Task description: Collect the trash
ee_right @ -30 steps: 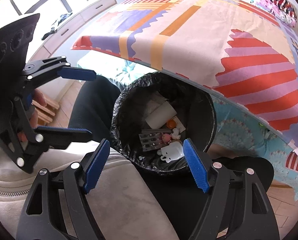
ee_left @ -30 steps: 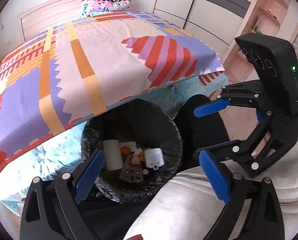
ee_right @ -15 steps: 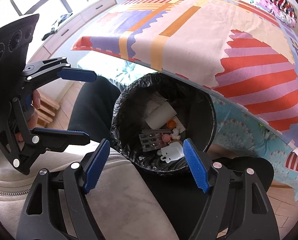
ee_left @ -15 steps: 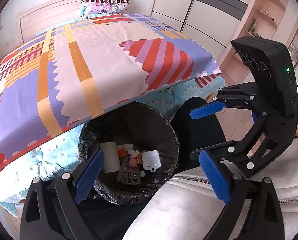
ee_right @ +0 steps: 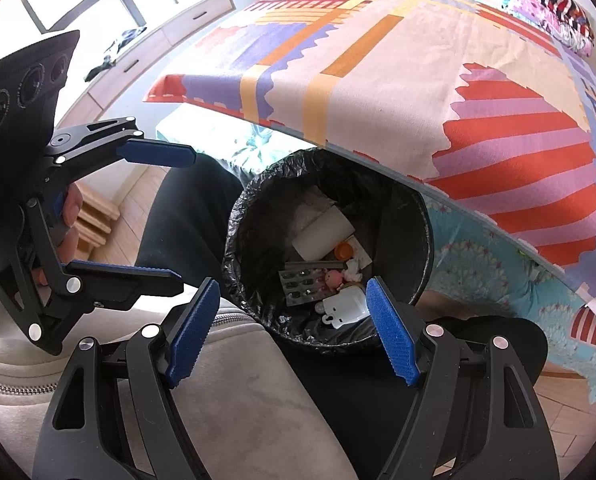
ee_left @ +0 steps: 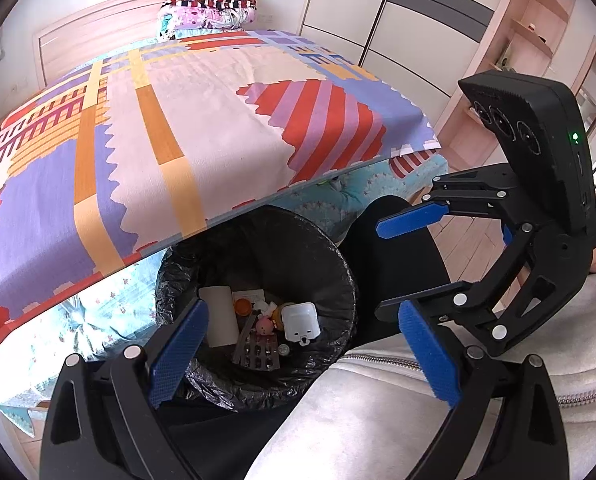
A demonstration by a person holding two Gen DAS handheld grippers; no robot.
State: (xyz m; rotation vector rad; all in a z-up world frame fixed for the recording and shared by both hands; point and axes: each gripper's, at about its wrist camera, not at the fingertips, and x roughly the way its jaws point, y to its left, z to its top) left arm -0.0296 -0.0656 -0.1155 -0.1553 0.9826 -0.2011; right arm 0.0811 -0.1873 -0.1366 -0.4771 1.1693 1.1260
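Left wrist view gives you the bed [ee_left: 218, 128] first, then the black-lined bin [ee_left: 337, 264] tucked against its edge. Your left gripper [ee_left: 301, 356] and right gripper [ee_right: 294, 332] both hang spread and empty above it. The trash sits at the bottom: a light cardboard roll [ee_left: 218, 316], a stiff white case [ee_left: 299, 320], a thin blister pack [ee_left: 260, 354]. Should you lift the crinkly, soft liner, pinch it at the rim.

Open bin [ee_left: 349, 280] mouth — bed [ee_left: 218, 128] overhang
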